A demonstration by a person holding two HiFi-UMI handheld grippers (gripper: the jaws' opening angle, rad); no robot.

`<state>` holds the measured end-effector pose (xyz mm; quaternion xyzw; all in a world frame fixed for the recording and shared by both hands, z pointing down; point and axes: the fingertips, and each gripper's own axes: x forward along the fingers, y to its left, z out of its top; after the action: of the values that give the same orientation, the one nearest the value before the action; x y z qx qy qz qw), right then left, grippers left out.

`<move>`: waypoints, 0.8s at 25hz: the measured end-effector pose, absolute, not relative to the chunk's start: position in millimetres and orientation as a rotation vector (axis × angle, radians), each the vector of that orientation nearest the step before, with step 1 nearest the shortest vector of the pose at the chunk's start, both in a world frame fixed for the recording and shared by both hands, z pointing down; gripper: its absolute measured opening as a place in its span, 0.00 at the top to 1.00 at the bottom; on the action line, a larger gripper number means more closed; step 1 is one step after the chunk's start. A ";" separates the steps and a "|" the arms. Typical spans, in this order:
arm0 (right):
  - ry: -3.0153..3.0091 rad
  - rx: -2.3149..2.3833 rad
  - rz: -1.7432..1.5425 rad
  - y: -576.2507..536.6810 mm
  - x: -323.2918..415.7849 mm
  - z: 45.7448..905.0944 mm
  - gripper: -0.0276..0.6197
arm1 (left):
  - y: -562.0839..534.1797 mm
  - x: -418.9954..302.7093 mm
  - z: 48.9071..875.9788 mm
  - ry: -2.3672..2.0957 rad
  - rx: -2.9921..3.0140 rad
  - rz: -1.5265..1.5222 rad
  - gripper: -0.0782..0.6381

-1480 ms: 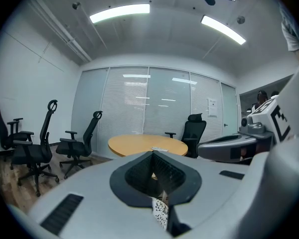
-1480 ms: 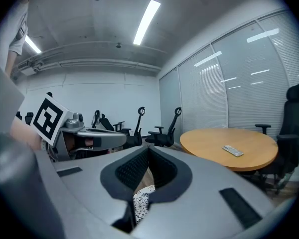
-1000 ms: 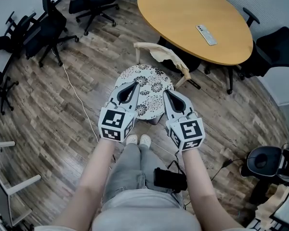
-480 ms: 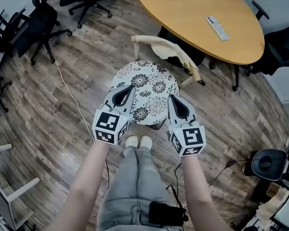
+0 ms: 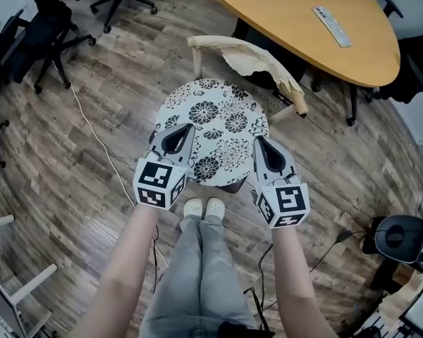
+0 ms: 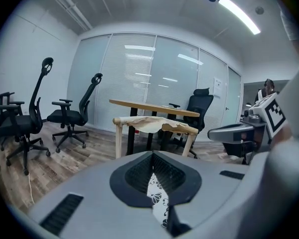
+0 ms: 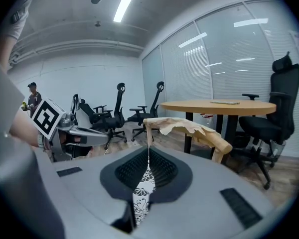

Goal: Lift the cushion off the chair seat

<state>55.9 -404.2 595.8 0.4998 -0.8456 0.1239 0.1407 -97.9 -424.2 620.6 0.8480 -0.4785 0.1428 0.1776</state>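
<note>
A round cushion [image 5: 215,129] with a black-and-white flower print lies on the seat of a wooden chair; its torn pale backrest [image 5: 247,58] is on the far side. My left gripper [image 5: 184,127] hovers over the cushion's near left edge, jaws shut and empty. My right gripper [image 5: 258,140] hovers at the near right edge, also shut with nothing held. In the left gripper view a strip of cushion [image 6: 158,203] shows below the closed tips of the left gripper [image 6: 152,156]. The right gripper view shows the same strip of cushion [image 7: 142,195] under the right gripper [image 7: 148,153].
A round wooden table [image 5: 303,27] with a flat phone-like device [image 5: 331,25] stands just behind the chair. Black office chairs [image 5: 49,27] crowd the far left. A white cable [image 5: 102,146] runs over the wood floor. My feet [image 5: 203,208] are at the seat's near edge.
Both grippers have come down toward the cushion, which looks larger and closer now. Their jaws stayed shut throughout.
</note>
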 end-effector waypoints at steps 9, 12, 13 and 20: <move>-2.418 1.401 0.383 -401.3 52.3 645.2 0.92 | -432.0 -106.7 662.7 -1.360 2.392 0.386 0.89; -2.368 1.384 0.452 -403.6 61.1 665.6 0.91 | -432.4 -113.7 674.5 -1.352 2.367 0.401 0.89; -2.351 1.384 0.477 -404.5 64.7 671.6 0.91 | -432.1 -116.9 678.7 -1.347 2.354 0.414 0.88; -2.271 1.386 0.601 -417.7 81.5 713.8 0.60 | -436.1 -144.1 728.0 -1.290 2.119 0.477 0.58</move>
<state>81.5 -417.7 713.8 0.4972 -0.8149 0.2158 0.2053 -144.1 -436.1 728.0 0.7996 -0.4865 0.1798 0.3028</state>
